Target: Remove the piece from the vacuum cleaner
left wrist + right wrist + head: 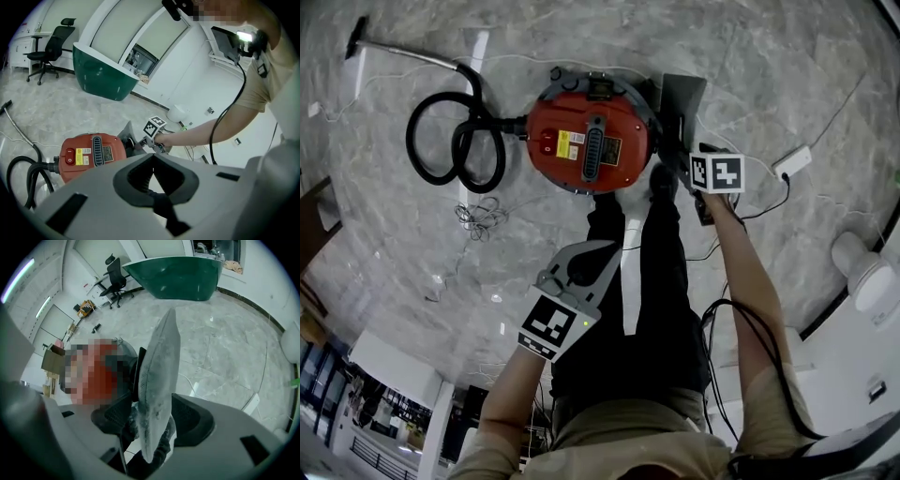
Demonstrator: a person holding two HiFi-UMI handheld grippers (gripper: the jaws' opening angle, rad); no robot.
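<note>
The red vacuum cleaner (586,141) (91,154) sits on the marble floor, its black hose (450,141) coiled to the left. A flat, dusty grey piece (159,380) (682,98) stands at its right side. In the right gripper view I see this piece edge-on. My right gripper (686,150) (152,413) points steeply down with its jaws spread wide on either side of the thin piece; the pads do not press on it. My left gripper (605,248) (152,157) hangs nearer me, over my legs, fingertips together and nothing in them.
My legs in black trousers (628,309) stand just in front of the vacuum. A white power strip (794,161) with cables lies to the right, and a loose tangle of wire (483,216) to the left. A green counter (103,75) and an office chair (49,47) stand farther off.
</note>
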